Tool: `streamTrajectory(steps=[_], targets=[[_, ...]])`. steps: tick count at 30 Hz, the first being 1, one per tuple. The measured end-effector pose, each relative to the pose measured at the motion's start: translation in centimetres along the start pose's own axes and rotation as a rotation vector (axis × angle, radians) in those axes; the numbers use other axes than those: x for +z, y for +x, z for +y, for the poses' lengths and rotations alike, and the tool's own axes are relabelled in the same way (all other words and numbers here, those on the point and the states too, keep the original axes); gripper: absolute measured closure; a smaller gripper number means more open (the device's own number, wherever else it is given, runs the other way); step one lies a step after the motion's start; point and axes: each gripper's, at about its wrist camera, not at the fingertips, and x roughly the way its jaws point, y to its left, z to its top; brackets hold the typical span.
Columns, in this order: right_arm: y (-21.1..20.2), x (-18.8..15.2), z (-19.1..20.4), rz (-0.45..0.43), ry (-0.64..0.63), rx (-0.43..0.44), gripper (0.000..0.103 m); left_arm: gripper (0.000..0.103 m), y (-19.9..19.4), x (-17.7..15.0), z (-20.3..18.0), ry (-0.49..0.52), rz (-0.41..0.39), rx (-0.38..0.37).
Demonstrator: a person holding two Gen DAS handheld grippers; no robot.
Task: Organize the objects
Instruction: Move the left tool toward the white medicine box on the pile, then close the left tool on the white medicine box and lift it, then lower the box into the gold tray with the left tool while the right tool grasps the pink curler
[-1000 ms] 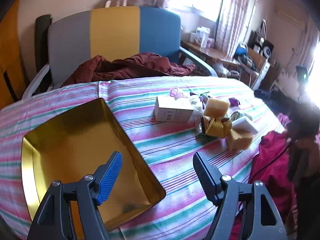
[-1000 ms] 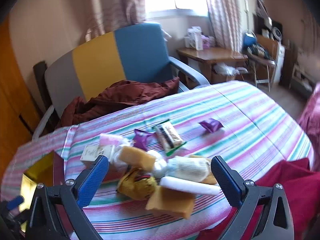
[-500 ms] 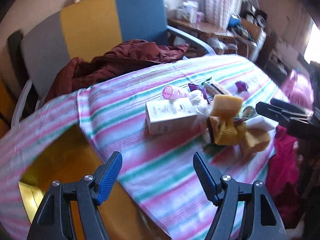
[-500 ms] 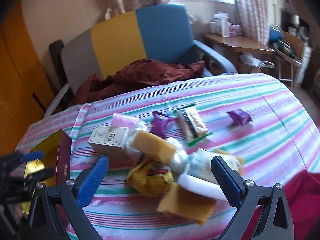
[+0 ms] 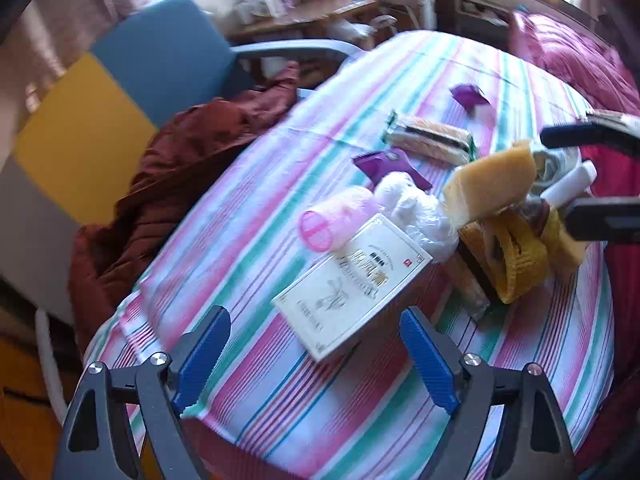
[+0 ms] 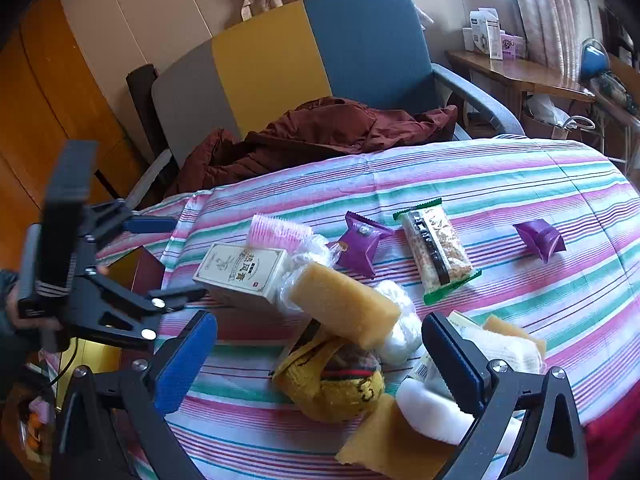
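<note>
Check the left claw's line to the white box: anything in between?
Nothing visible. The left claw is open, and the white box lies flat on the striped tablecloth just ahead of its fingertips, near corner facing the gap. The pink roller and plastic-wrapped bundle touch the box's far side, not the approach side.
</note>
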Motion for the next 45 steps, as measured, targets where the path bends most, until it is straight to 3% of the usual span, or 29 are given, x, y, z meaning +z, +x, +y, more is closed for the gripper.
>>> streamTrajectory(steps=[4,11,13,18,25,30,38,45], targets=[[-0.1,0.1,-0.3,-0.003,0.012,0.006,0.0,0.014,2.2,0.8,-0.6,0.083,0.019,-0.023],[0.0,0.3,-1.0,-0.001,0.037,-0.006,0.0,0.014,4.4,1.7,-0.4,0.09,0.032,-0.104],[0.0,0.3,-1.0,-0.001,0.039,-0.01,0.0,0.026,4.7,1.6,-0.6,0.08,0.034,-0.122],[-0.3,0.3,-1.1,-0.017,0.041,-0.034,0.0,0.048,3.2,0.5,-1.3,0.03,-0.008,-0.126],[-0.9,0.5,-1.3,-0.045,0.045,-0.036,0.0,0.049,0.3,-3.2,-2.7,-0.064,-0.014,-0.178],[-1.0,2.8,0.6,-0.053,-0.023,-0.01,0.0,0.049,-3.1,-5.2,-2.6,-0.156,-0.075,-0.166],[7.5,9.1,4.0,0.134,-0.007,0.01,0.0,0.049,-7.4,-7.6,-1.5,-0.277,-0.175,-0.156],[17.9,10.5,6.6,0.309,-0.053,-0.167,0.002,0.05,-11.5,-10.3,0.0,-0.395,-0.248,-0.137]])
